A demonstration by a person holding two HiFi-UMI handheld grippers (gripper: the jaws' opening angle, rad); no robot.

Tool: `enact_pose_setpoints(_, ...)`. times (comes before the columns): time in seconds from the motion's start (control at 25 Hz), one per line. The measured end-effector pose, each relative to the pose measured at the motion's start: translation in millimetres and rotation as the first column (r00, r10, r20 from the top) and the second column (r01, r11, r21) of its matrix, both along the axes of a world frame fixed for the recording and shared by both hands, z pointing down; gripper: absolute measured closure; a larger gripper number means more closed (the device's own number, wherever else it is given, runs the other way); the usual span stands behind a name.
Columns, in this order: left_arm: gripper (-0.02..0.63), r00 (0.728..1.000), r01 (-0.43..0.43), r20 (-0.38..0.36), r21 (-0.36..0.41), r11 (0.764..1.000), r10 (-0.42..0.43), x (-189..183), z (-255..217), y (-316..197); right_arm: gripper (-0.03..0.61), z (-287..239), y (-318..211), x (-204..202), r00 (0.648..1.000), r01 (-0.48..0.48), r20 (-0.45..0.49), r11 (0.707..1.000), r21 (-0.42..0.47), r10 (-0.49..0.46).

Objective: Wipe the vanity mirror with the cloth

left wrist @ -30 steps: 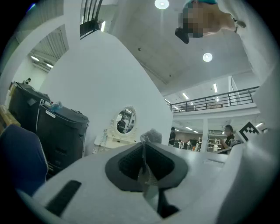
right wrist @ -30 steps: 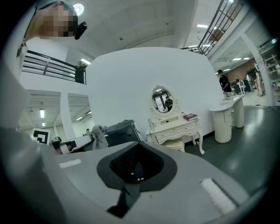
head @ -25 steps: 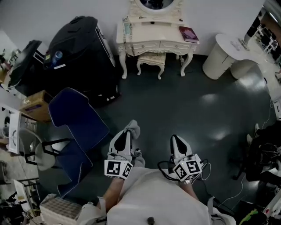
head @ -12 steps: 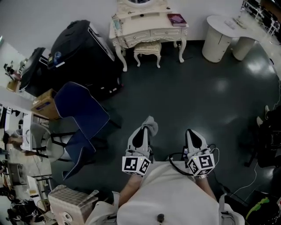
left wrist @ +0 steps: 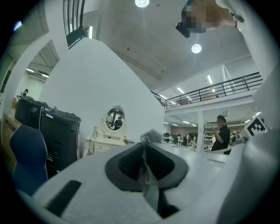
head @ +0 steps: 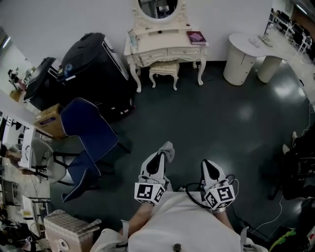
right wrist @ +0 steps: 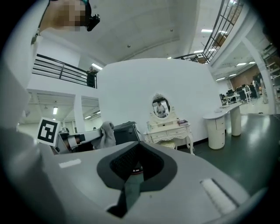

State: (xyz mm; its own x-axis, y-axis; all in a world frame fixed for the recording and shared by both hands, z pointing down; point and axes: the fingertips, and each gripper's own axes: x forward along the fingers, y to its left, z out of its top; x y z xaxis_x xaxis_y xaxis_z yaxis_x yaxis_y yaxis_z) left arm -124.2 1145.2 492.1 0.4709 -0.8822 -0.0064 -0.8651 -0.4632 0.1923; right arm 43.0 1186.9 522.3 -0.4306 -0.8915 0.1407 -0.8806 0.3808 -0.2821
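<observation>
The vanity mirror is an oval glass in a cream frame. It stands on a cream vanity table against the far wall, well ahead of both grippers across dark floor. It is small in the left gripper view and in the right gripper view. My left gripper is shut on a grey cloth, whose bunched end sticks out past the jaw tips. My right gripper is held beside it, shut and empty. The cloth also shows at the left of the right gripper view.
A cream stool is tucked under the vanity and a purple book lies on top. A big black case and a blue chair stand at the left. White round cabinets stand at the right.
The head view has shifted, so the vanity sits lower in the picture and its mirror shows in full. Both grippers stay low in front of the body, the left still holding the cloth.
</observation>
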Motion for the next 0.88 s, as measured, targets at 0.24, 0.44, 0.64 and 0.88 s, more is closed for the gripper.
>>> enact_pose_setpoints(0.24, 0.591, 1.0, 0.031, 0.0, -0.002, 1.0, -0.031, -9, 11, -26, 0.571, 16, -24, -5, 1.0, 0.017, 0.024, 0.999, -0.027, -0.016)
enact_pose_setpoints(0.44, 0.591, 0.999, 0.026, -0.028, 0.018, 0.999, -0.025, -22, 7, -89, 0.571, 3, -90, -27, 0.999, 0.041, -0.011, 0.999, 0.025, -0.041)
enact_pose_setpoints(0.64, 0.591, 0.999, -0.019, -0.034, 0.044, 0.999, 0.02, -27, -8, -160, 0.571, -11, -161, -40, 0.999, 0.032, -0.024, 0.998, 0.046, -0.031)
enact_pose_setpoints(0.88, 0.591, 0.996, -0.088, -0.027, 0.088, 0.992, 0.09, -37, -23, -234, 0.571, -8, -232, -54, 0.999, -0.047, 0.009, 0.999, 0.021, 0.047)
